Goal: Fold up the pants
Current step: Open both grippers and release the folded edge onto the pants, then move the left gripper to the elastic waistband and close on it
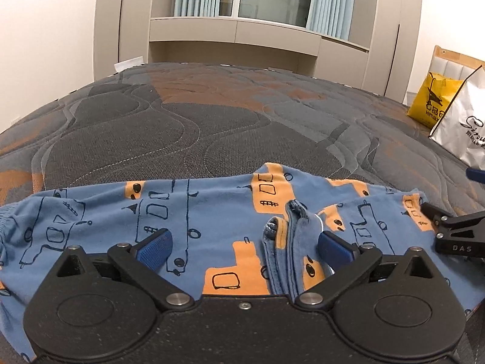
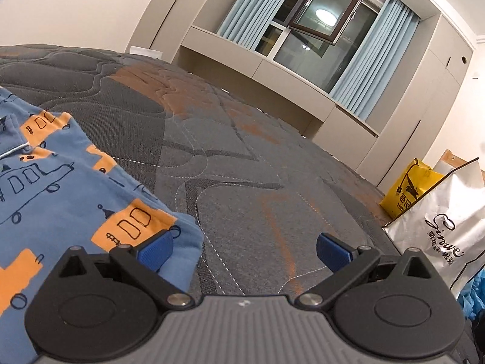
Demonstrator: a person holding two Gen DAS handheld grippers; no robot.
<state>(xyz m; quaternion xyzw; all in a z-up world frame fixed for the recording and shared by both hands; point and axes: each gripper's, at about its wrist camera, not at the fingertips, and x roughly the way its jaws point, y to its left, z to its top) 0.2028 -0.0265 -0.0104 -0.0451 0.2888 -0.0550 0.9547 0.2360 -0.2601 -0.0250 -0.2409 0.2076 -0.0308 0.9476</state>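
A yellow plastic shopping bag with black print (image 1: 432, 101) and a white paper carrier bag with black script lettering (image 1: 463, 124) stand side by side at the right edge of the bed, touching each other, before a pale wood headboard (image 1: 448, 60); what is inside either bag cannot be seen. In the right wrist view a bit of bright blue material (image 2: 473, 300) shows low beside the white bag.

The blue cotton pants printed with orange blocks and black line-drawn vehicles (image 1: 197, 212) lie folded across the near part of the quilted grey-and-orange mattress (image 1: 212, 121), with a bunched ridge of cloth standing up near their middle.

The left gripper (image 1: 245, 242) hangs just over the pants, its jaws spread wide; the ridge of cloth rises between them, close to the right blue pad, and neither pad presses on it. The right gripper (image 2: 244, 250) hangs over the right edge of the pants, jaws wide too: its left pad is above the cloth's corner, its right pad above bare mattress, nothing held. Its black tip shows at the right margin of the left wrist view.

Beyond the bed stand beige built-in cupboards (image 1: 121, 24), a window with one pane swung open (image 2: 327, 18) and pale blue curtains (image 2: 376, 57). The far mattress lies bare.
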